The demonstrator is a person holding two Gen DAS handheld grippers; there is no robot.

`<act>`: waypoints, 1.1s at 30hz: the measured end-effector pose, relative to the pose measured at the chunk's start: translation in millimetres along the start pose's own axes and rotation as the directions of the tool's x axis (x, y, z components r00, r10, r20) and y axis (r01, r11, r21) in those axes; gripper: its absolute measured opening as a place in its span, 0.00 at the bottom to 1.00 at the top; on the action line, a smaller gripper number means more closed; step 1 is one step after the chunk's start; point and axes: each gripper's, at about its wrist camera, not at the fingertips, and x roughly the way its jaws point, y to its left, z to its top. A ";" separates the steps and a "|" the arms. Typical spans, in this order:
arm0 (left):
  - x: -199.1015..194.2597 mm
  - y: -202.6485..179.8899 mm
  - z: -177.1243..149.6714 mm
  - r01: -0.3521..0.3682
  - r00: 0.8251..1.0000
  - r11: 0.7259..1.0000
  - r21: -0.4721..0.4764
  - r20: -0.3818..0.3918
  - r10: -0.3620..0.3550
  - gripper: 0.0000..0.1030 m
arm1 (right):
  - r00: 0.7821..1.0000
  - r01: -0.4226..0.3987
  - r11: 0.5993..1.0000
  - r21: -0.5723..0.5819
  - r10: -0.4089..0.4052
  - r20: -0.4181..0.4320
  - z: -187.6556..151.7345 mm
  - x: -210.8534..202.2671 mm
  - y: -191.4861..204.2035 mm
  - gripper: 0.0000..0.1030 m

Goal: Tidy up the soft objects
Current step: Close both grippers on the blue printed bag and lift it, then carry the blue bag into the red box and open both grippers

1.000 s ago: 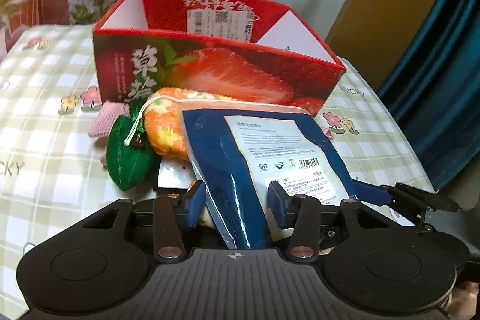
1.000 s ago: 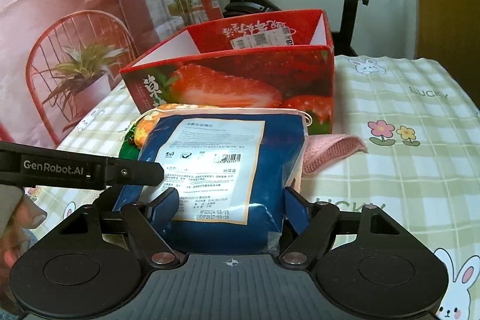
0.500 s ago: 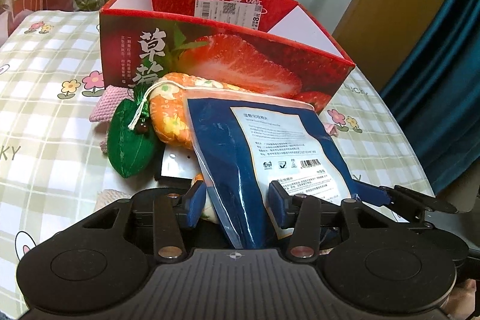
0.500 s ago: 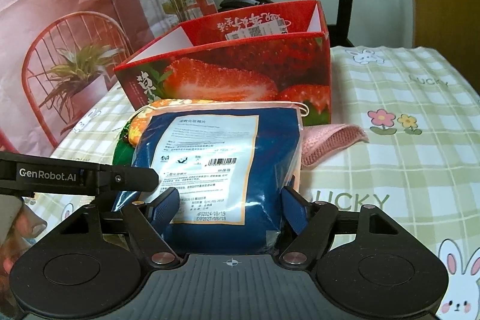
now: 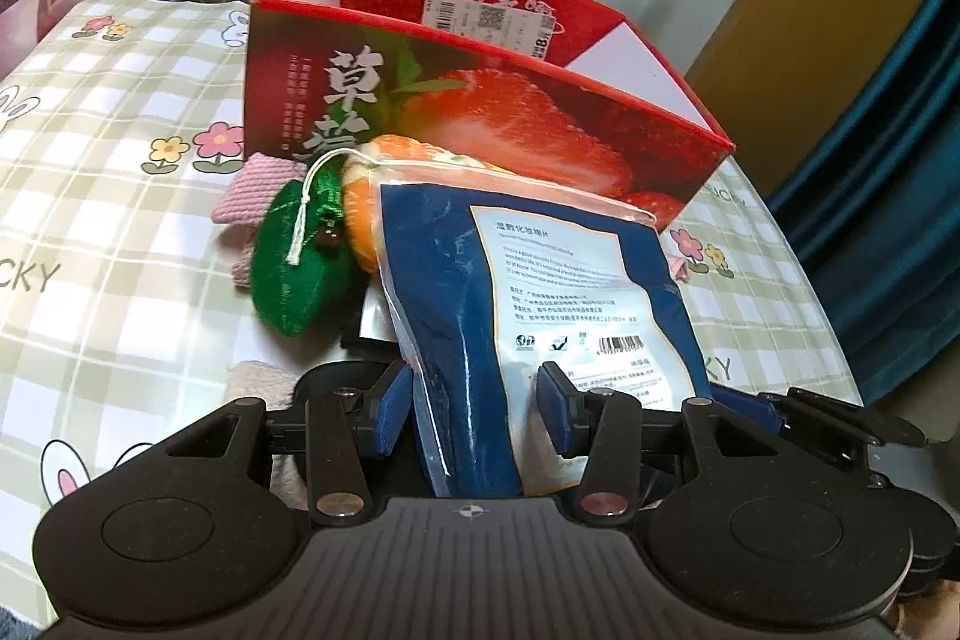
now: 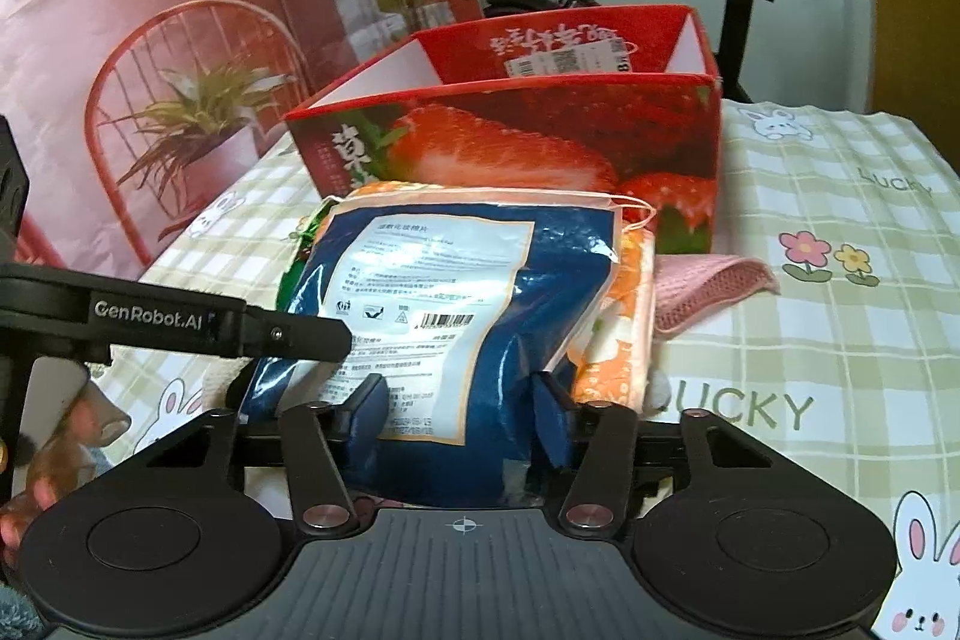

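The left gripper (image 5: 474, 409) is clamped on the near left edge of the blue pouch (image 5: 540, 316), its blue pads pressing the pouch from both sides. The right gripper (image 6: 459, 415) has just been closing, and its pads now pinch the pouch's near right part, denting the plastic between them. The pouch stands tilted over the checked bench (image 6: 840, 316), leaning against an orange cloth bag (image 5: 360, 208) behind it. A green leaf-shaped plush (image 5: 294, 262) lies to the left of the pouch, with a pink knitted cloth (image 6: 708, 286) underneath the pile. Farther back stands an open red strawberry box (image 5: 480, 100), just behind these soft things.
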 end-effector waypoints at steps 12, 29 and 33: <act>-30.7 4.6 7.1 0.035 0.996 0.999 0.008 0.085 -0.035 0.46 | 0.999 -0.013 0.997 -0.081 0.017 0.048 15.6 -17.0 27.0 0.41; -45.3 -9.4 91.7 0.064 0.968 0.986 0.154 0.232 -0.099 0.47 | 0.965 0.044 0.974 -0.221 0.015 0.260 106.5 -30.6 29.2 0.41; -19.9 -2.0 125.5 0.105 0.956 0.983 0.151 0.257 -0.142 0.47 | 0.951 0.118 0.954 -0.275 -0.030 0.306 130.8 -11.0 18.9 0.42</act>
